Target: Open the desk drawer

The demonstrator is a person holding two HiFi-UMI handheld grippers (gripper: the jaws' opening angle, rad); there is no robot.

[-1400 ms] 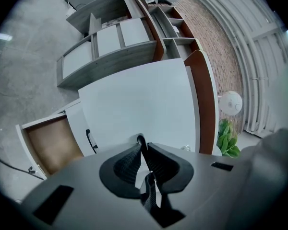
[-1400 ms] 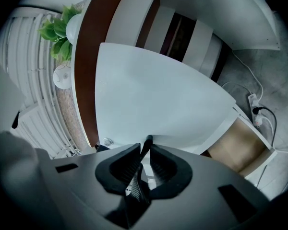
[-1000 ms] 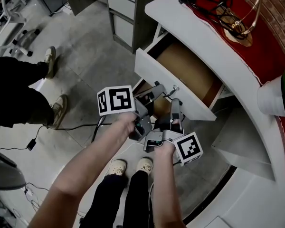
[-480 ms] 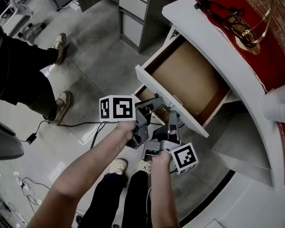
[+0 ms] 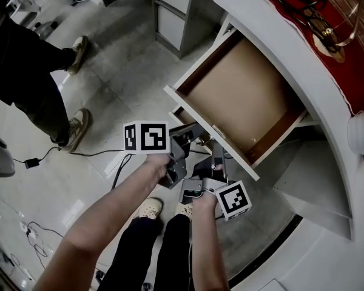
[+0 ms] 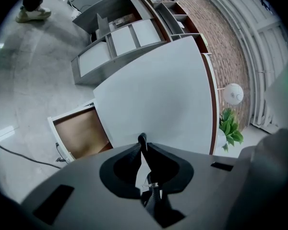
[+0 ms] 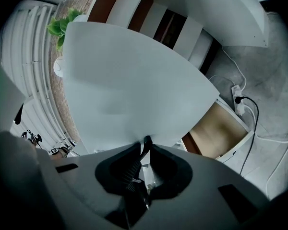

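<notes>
My left fingers (image 5: 183, 131) and right fingers (image 5: 219, 157) side by side, both narrow, pinching the near front of the open drawer (image 5: 194, 115)

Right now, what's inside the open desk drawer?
Only the drawer's bare brown bottom shows, and nothing lies on it. Its rear part is hidden under the desktop.

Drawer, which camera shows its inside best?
The head view: it looks down into the open drawer, showing its bare brown bottom. Both gripper views face its white front from outside, hiding the inside.
</notes>
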